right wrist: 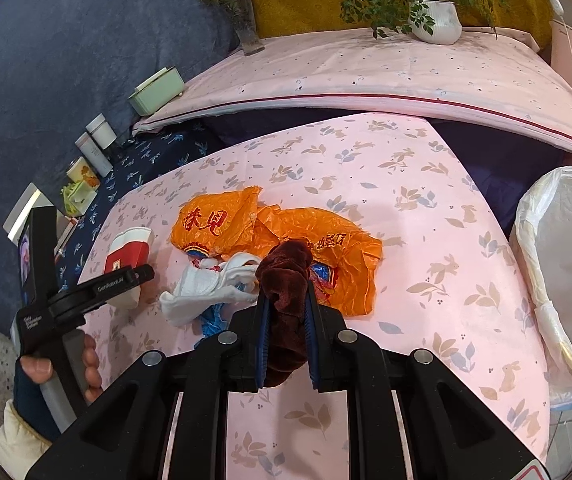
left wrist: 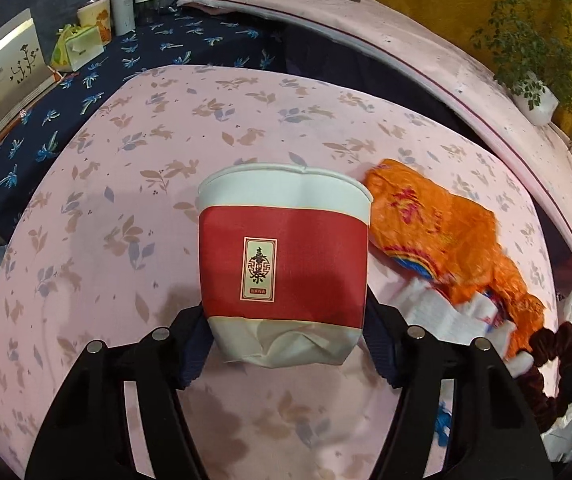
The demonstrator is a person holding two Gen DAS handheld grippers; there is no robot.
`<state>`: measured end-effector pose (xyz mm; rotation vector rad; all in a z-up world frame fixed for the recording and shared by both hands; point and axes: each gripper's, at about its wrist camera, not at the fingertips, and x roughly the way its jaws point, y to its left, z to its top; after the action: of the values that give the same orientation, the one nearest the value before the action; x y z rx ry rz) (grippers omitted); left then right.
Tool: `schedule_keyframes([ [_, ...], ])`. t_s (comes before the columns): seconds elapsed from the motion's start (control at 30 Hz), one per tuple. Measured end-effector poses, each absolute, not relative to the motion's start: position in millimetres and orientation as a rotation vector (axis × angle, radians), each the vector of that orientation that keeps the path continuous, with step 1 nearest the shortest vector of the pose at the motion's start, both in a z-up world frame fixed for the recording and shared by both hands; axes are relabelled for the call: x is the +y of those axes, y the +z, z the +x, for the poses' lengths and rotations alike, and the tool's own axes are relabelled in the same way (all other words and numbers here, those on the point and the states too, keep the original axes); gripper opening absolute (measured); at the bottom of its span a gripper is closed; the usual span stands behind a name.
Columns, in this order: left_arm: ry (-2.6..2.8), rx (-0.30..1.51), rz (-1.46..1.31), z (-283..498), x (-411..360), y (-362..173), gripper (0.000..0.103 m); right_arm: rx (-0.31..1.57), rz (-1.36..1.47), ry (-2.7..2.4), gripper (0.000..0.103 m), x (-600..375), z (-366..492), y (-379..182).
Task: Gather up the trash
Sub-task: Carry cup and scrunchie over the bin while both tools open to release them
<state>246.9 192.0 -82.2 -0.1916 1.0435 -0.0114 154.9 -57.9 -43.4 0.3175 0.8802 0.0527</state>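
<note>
A crushed red and white paper cup (left wrist: 284,264) lies on its side on the pink tablecloth. My left gripper (left wrist: 286,332) has a finger on each side of its base and touches it. The cup also shows in the right wrist view (right wrist: 128,256). My right gripper (right wrist: 286,320) is shut on a dark brown velvet scrunchie (right wrist: 286,276) and holds it above the table. An orange plastic bag (right wrist: 286,236) and white crumpled paper (right wrist: 210,288) lie in front of it. The bag also shows in the left wrist view (left wrist: 445,240).
A white-lined trash bin (right wrist: 565,264) stands at the table's right edge. A raised pink shelf (right wrist: 365,72) behind holds a potted plant (right wrist: 433,20), a vase (right wrist: 246,20) and a green box (right wrist: 156,90). Boxes and cans (left wrist: 122,4) stand on the blue cloth at left.
</note>
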Motion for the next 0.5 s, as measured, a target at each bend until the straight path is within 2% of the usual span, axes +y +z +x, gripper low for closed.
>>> schedule_keyframes([
  [0.5, -0.116, 0.99, -0.151, 175.3, 126.5, -35.2, 0.062, 0.779, 0.376, 0.012, 0.015, -106.2, 110.1, -9.8],
])
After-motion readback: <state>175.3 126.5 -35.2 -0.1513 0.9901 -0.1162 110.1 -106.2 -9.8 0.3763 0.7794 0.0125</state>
